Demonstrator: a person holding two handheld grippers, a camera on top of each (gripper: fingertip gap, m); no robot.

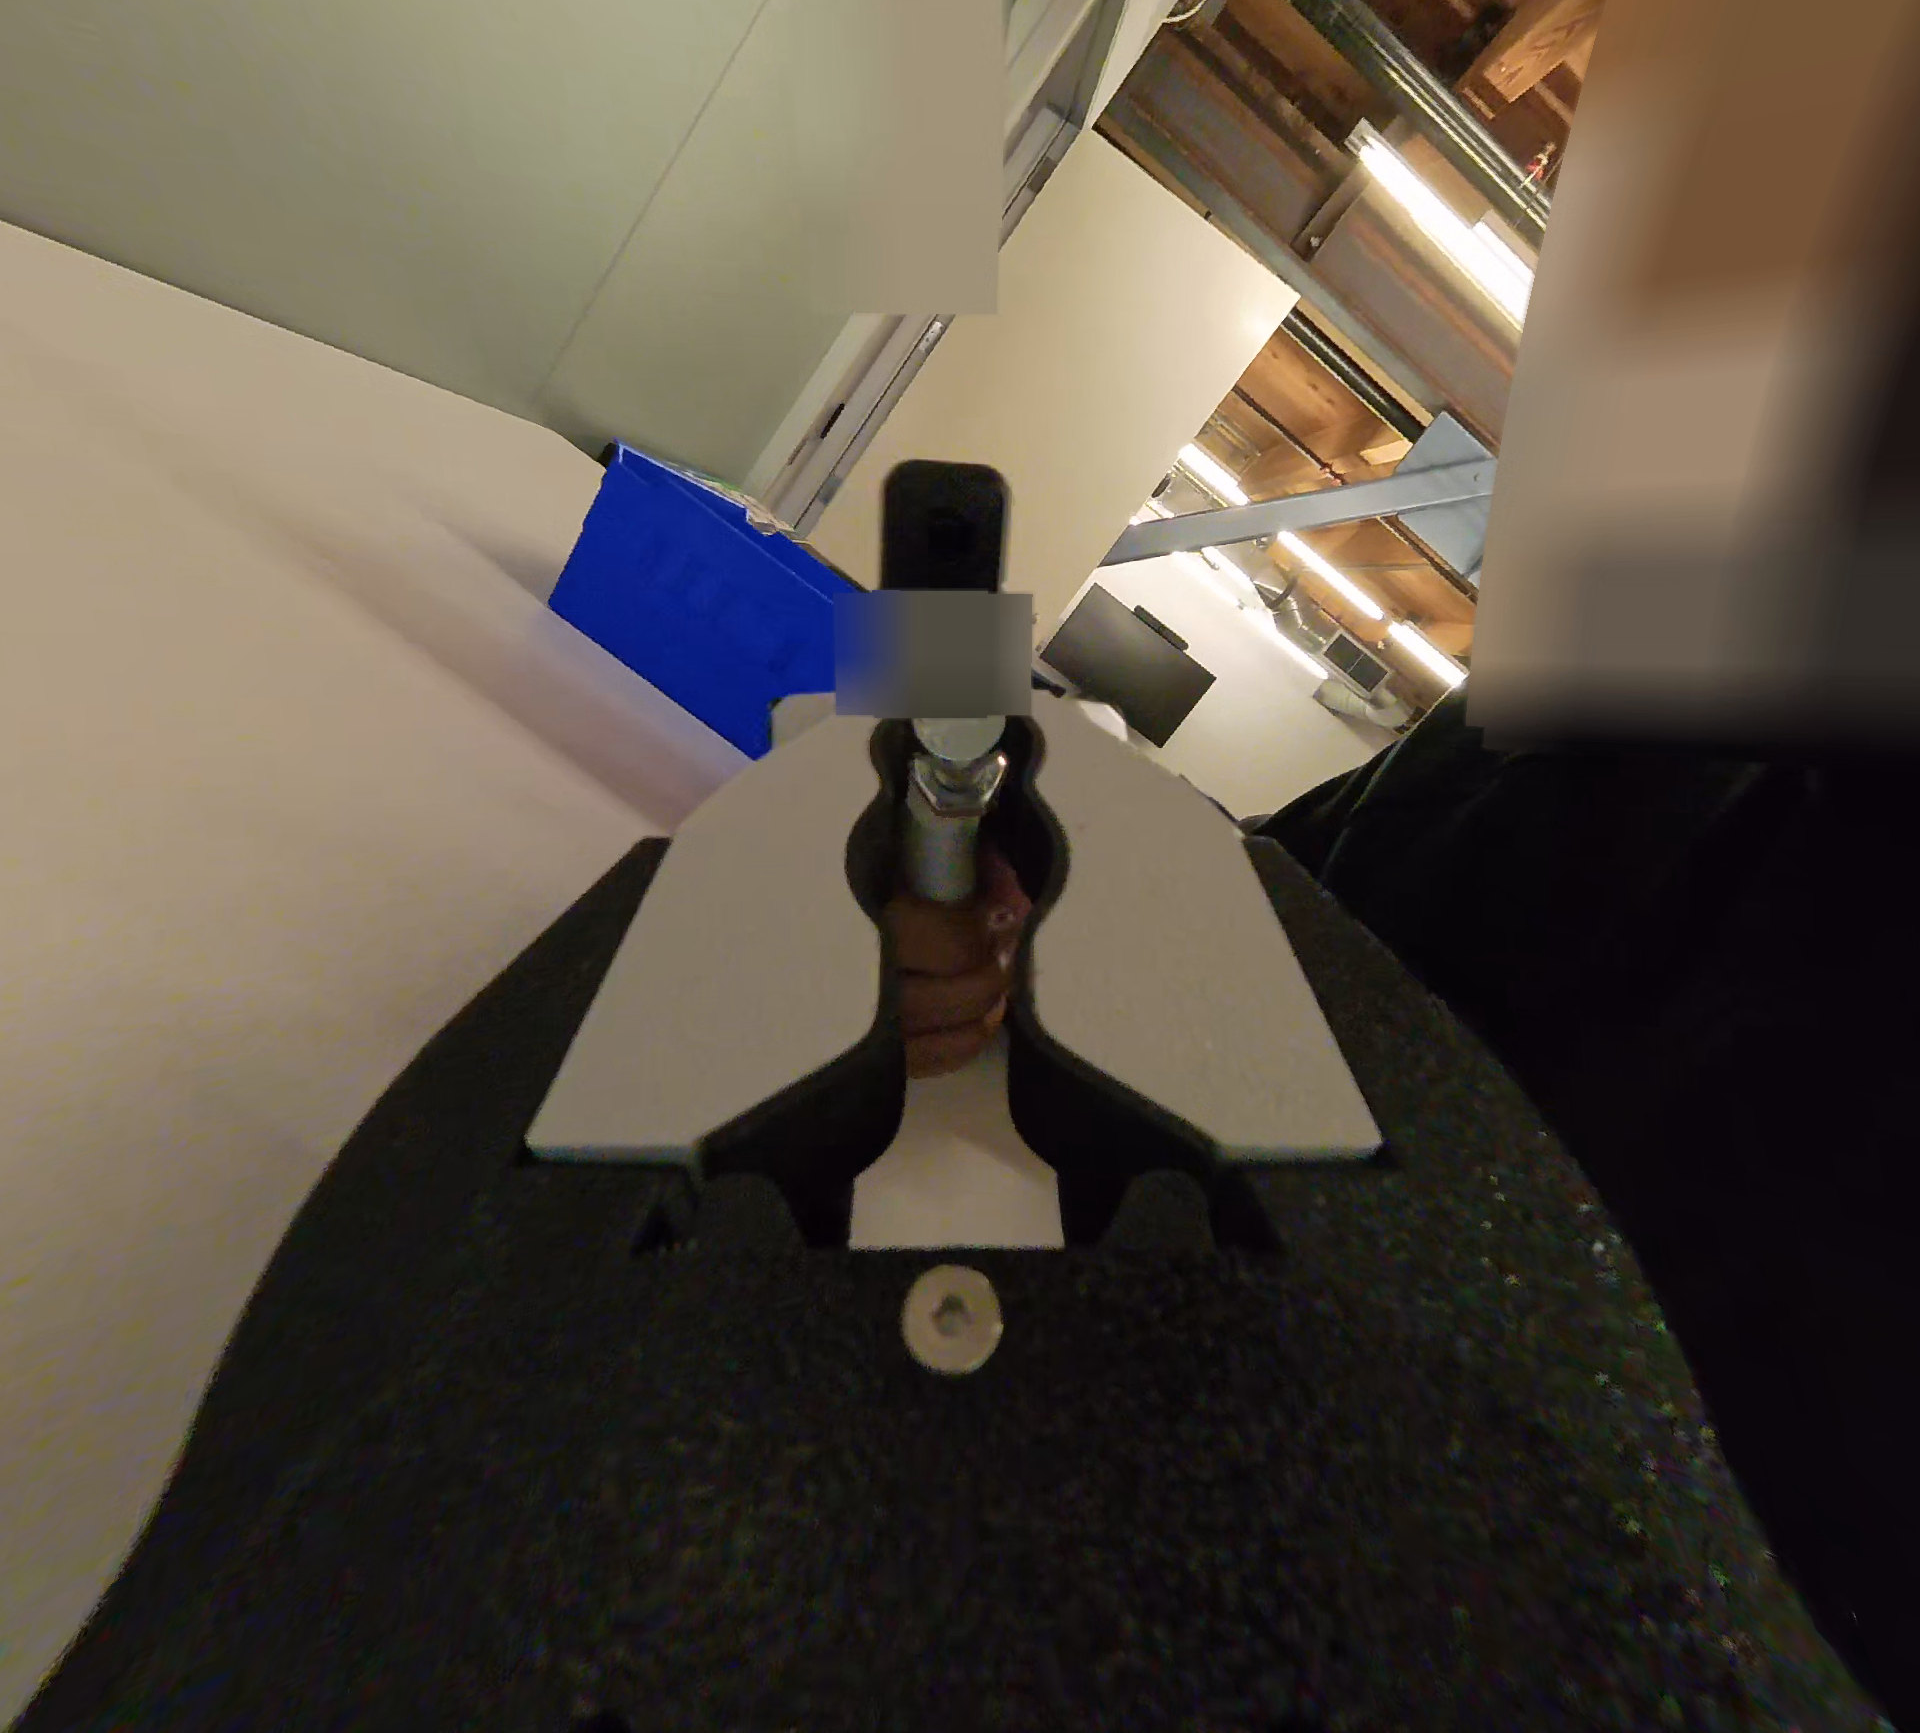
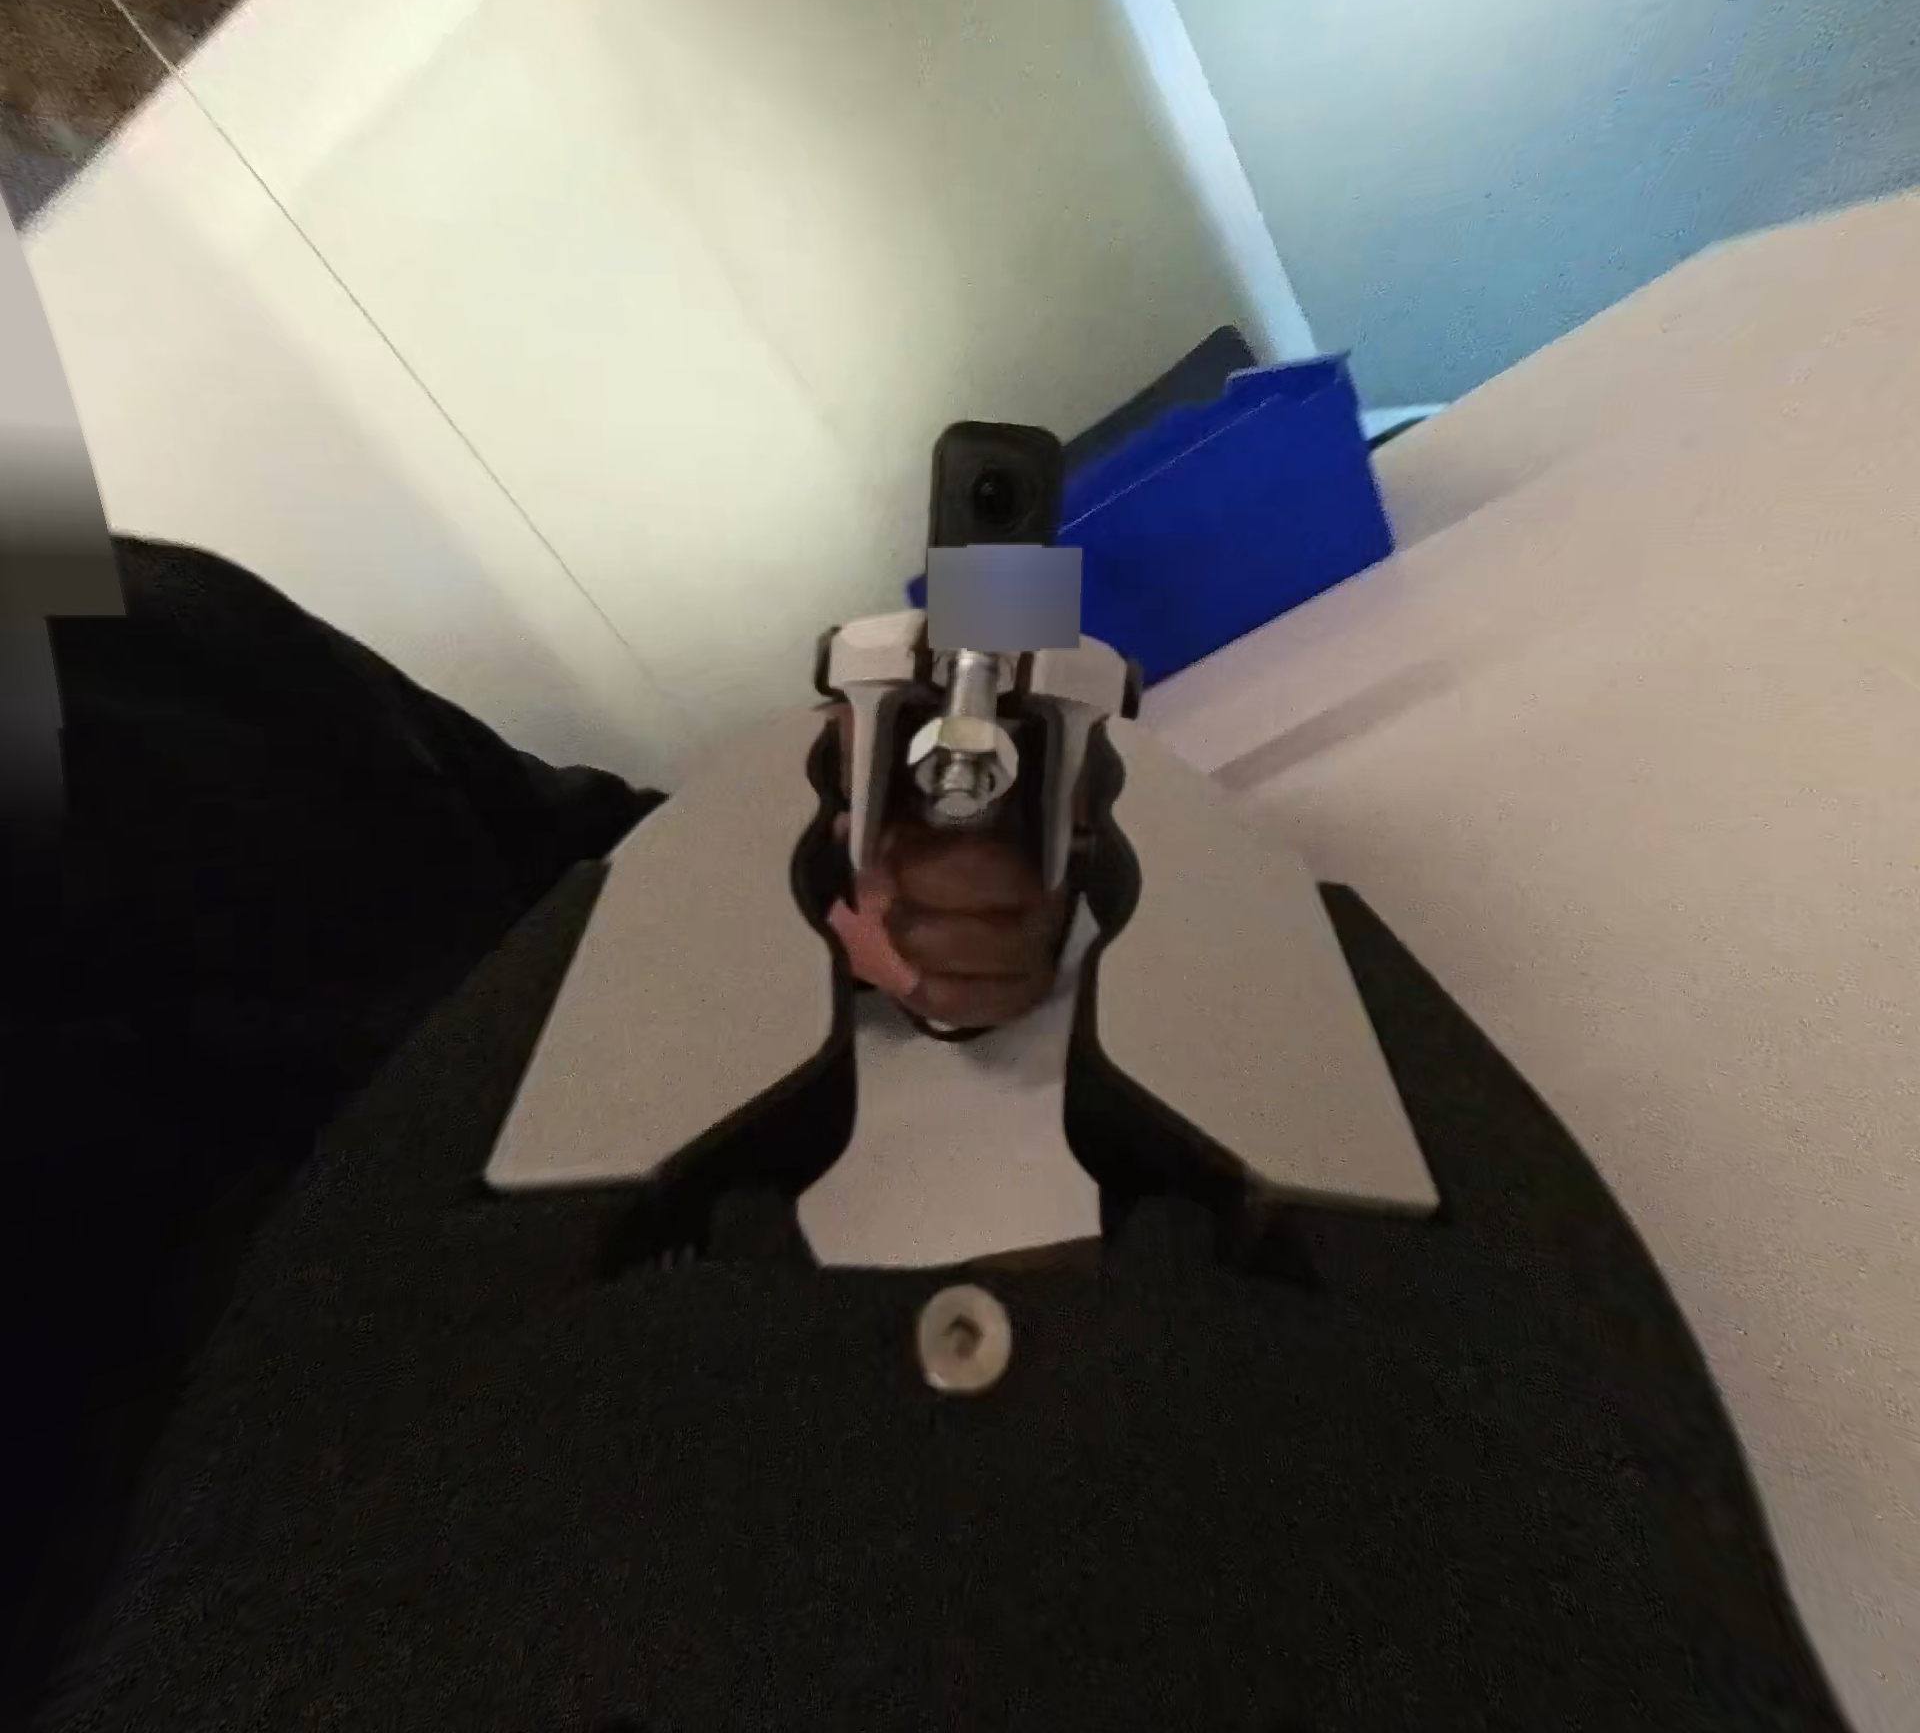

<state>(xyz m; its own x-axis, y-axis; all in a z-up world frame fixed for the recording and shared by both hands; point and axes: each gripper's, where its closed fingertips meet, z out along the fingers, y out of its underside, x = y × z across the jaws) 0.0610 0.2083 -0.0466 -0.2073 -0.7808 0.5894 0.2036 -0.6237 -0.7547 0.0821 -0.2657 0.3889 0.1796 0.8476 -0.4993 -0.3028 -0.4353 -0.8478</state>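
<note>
Left wrist view: your left tongs (image 1: 951,800) are closed on a steel bolt (image 1: 940,842), one pad on each side of the shank, with a hex nut (image 1: 956,784) threaded on it.
Right wrist view: your right tongs (image 2: 961,779) stand open, spread wide around the other tool's fingers (image 2: 864,748). Nothing is pinched in them.
Bolt position: in the air above the tabletop (image 1: 260,748), pointing end-on at the right camera, nut at the centre.
Surroundings: a blue bin (image 1: 675,603) sits at 10 o'clock in the left view, well behind the bolt. A hand (image 2: 966,945) shows at 6 o'clock below the nut.
Advice: judging by this line-up, hold the left squeeze firm and both tools on one axis, so the nut sits centred between the open pads.
</note>
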